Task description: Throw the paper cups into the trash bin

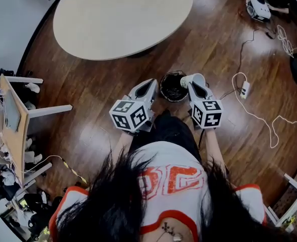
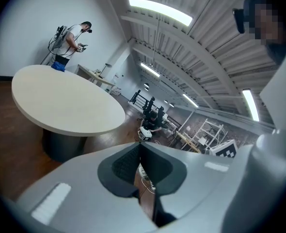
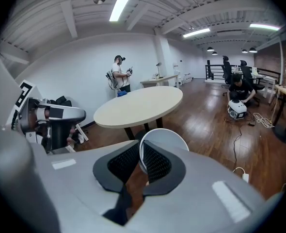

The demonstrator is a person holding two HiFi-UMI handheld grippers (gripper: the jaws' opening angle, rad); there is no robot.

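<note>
A white paper cup hangs on its side over the right rim of the black trash bin, which stands on the wood floor in front of me. My right gripper is shut on the cup's wall. In the right gripper view the cup's round rim rises just past the closed right gripper. My left gripper hovers at the bin's left edge. In its own view the left gripper is shut with nothing between the pads. Neither gripper view shows the bin.
A large round beige table stands beyond the bin. White cables and a power strip trail over the floor at the right. A desk with chairs is at the left. A person stands far behind the table.
</note>
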